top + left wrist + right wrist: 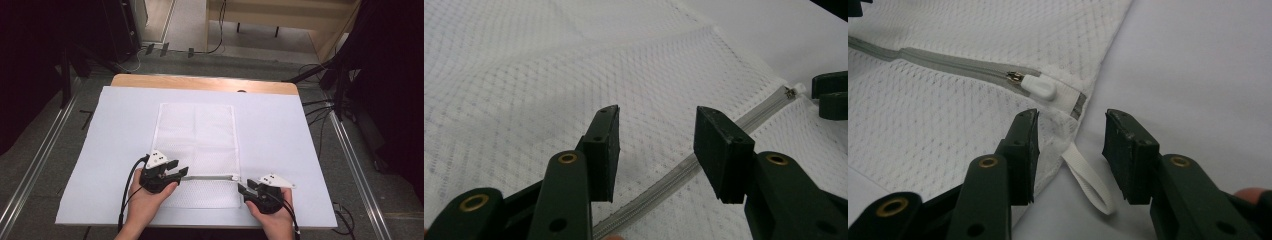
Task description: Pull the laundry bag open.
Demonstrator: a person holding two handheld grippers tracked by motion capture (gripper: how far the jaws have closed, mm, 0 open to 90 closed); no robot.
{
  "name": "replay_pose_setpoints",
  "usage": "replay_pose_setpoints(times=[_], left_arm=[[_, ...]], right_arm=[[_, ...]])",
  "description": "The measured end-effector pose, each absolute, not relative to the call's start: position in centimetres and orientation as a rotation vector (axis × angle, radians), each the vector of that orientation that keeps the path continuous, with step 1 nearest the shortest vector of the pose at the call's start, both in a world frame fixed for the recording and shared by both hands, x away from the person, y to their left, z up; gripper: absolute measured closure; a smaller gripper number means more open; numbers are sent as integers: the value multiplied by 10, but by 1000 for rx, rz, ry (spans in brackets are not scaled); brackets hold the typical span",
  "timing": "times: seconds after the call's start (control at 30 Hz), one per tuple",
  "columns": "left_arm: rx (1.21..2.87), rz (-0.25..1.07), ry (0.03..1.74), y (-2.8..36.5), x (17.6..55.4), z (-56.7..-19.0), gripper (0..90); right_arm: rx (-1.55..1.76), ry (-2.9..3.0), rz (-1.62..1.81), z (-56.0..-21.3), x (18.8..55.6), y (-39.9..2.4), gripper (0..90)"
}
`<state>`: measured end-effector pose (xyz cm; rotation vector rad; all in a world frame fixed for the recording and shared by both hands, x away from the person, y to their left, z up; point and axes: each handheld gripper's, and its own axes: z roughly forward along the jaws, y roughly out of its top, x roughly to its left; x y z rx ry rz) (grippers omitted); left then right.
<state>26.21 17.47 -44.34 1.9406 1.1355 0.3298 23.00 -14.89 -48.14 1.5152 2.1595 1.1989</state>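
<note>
A white mesh bag [197, 145] lies flat on the white table cover, with a grey zipper [210, 177] running across its near part. My left gripper [181, 171] is open at the zipper's left end; in its own view the mesh bag [549, 90] and the zipper [684, 172] pass under and between its jaws. My right gripper [242, 189] is open at the bag's right edge. In the right gripper view the white zipper pull [1039, 89] lies just beyond the jaws, and a white ribbon loop [1088, 180] rests between them.
The white cover [280, 130] spreads over a wooden table [200, 82], whose far edge shows bare. Dark stands and cables [320, 107] crowd the floor on both sides. The other gripper's jaws [830, 95] show at the right edge of the left gripper view.
</note>
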Motion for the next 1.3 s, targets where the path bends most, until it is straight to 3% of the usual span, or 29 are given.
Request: replay_pose_setpoints(times=[0.27,0.37,0.5,0.6,0.77,0.97,1.3], left_arm=[[1939,298,1110,166,262,-441,543],[1933,286,1099,160,262,-440,545],[1948,281,1078,151,261,-439,542],[1946,254,1053,137,262,-437,539],[1974,213,994,119,259,-437,550],[2007,92,976,96,261,-452,627],[2031,76,971,90,260,-459,599]], right_arm=[[1443,2159,1142,-485,233,-135,538],[1424,2116,1065,-486,229,-129,654],[1397,2102,1031,-486,227,-126,732],[1403,2111,1045,-486,228,-124,890],[1432,2128,1111,-485,230,-126,900],[1341,2074,1223,-471,221,-124,900],[1204,2077,1366,-455,211,-115,900]])
